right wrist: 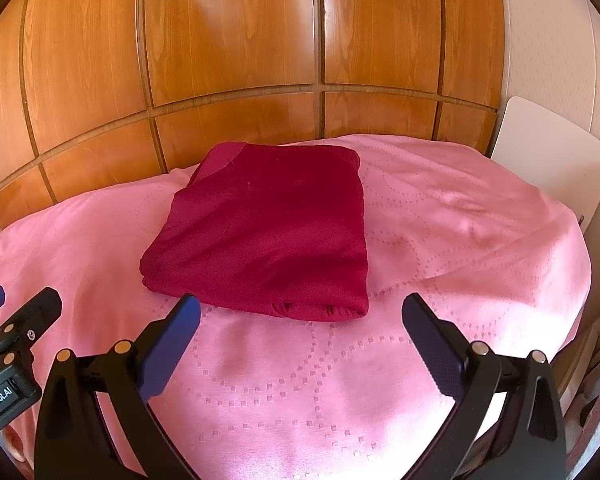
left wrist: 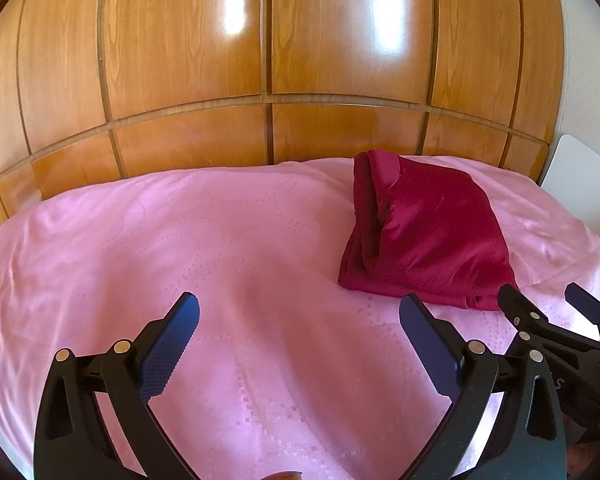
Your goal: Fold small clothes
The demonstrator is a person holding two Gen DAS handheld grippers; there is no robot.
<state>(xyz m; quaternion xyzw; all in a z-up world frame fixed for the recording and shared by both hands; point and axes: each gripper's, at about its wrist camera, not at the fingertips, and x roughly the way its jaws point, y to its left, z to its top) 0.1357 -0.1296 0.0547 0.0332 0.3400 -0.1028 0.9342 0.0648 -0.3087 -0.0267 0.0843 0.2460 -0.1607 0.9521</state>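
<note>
A dark red garment (right wrist: 268, 236) lies folded into a thick rectangle on the pink bedspread (right wrist: 340, 380). It also shows in the left wrist view (left wrist: 424, 236), at the right. My right gripper (right wrist: 300, 316) is open and empty, just in front of the garment's near edge. My left gripper (left wrist: 300, 316) is open and empty over bare bedspread (left wrist: 180, 240), to the left of the garment. The right gripper (left wrist: 548, 300) shows at the right edge of the left wrist view, and the left gripper (right wrist: 20, 296) at the left edge of the right wrist view.
A glossy wooden panelled wardrobe (left wrist: 268, 60) stands right behind the bed. A white board (right wrist: 552, 160) leans at the bed's far right corner. The bedspread drops off at the right edge (right wrist: 580, 280).
</note>
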